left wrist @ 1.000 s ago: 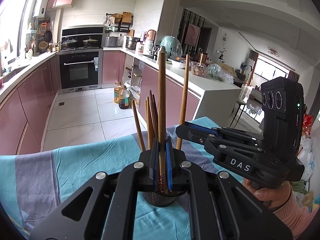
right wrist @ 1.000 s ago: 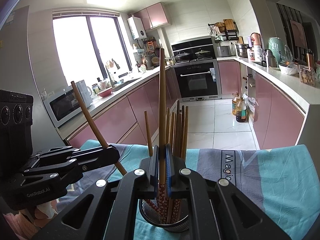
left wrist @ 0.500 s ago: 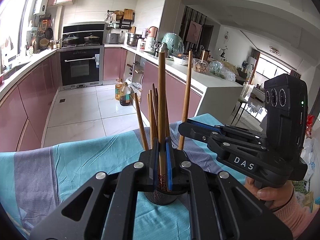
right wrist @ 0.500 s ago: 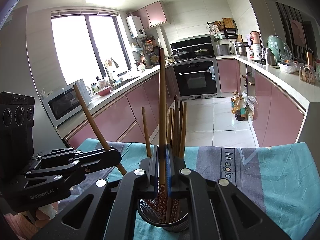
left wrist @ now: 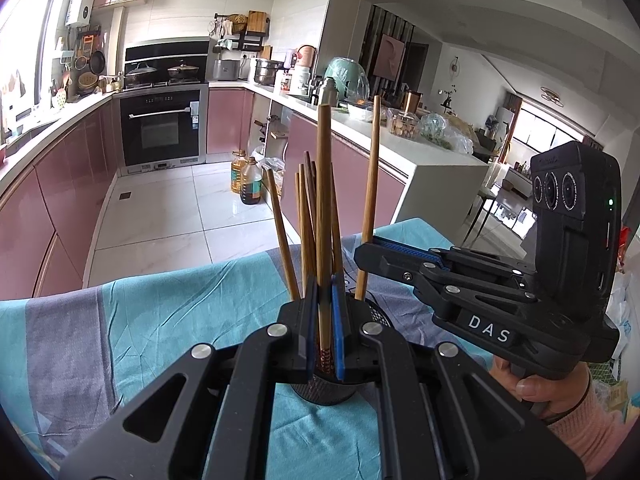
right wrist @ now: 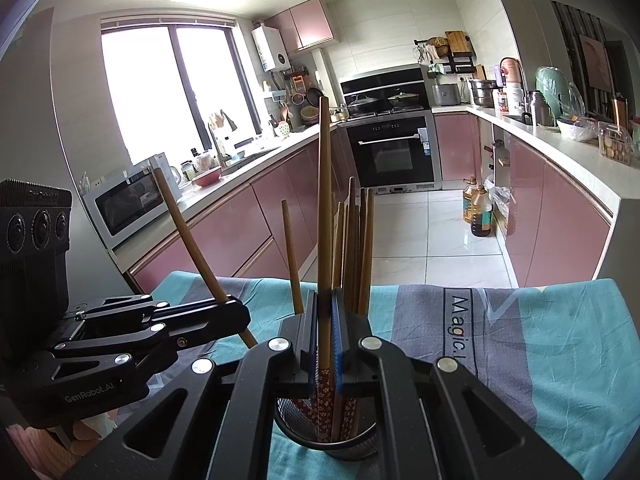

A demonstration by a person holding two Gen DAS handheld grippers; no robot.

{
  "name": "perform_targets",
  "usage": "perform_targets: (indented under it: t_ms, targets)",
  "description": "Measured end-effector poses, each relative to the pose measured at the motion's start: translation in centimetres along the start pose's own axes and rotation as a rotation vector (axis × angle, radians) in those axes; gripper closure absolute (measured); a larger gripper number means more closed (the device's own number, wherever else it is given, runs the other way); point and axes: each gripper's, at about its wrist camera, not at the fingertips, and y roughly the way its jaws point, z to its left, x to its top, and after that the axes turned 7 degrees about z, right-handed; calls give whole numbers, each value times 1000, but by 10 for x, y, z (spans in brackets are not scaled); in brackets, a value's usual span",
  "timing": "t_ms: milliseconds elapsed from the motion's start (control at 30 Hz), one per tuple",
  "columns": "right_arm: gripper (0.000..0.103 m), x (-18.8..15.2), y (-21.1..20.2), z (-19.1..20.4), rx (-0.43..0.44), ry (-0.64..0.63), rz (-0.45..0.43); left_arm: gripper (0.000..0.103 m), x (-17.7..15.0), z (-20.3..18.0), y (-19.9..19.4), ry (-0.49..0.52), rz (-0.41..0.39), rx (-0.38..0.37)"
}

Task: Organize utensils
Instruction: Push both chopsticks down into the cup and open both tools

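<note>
Left tool [left wrist: 325,312] clenched on tall chopstick [left wrist: 323,216], shaft upright, long axis near vertical, patterned lower end already inside mesh holder [left wrist: 326,388] directly below tool. Right tool [right wrist: 325,320] clenched on second tall chopstick [right wrist: 325,216], also upright, tip down in holder. Other chopsticks [right wrist: 356,248] stand in holder just beyond both tools, leaning slightly. Holder sits on bench cloth [left wrist: 160,320]. Judgement: coming move is straight down along shaft, then let go; both tools equally near holder.
</note>
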Motion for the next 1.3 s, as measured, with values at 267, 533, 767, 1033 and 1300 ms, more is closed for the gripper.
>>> perform_targets:
  t_ms: [267, 533, 767, 1033, 1300]
  targets:
    - [97, 0, 2, -1, -2, 5, 7, 96, -1, 0, 4, 1, 10, -1]
    - [97, -2, 5, -1, -1, 6, 13, 96, -2, 5, 7, 1, 20, -2]
    - [97, -4, 9, -3, 1, 11, 20, 96, -4, 6, 10, 2, 27, -3]
    - [97, -9, 15, -4, 1, 10, 41, 96, -6, 10, 21, 8, 51, -9]
    - [97, -12, 25, -1, 1, 4, 75, 96, -2, 16, 32, 4, 61, -3]
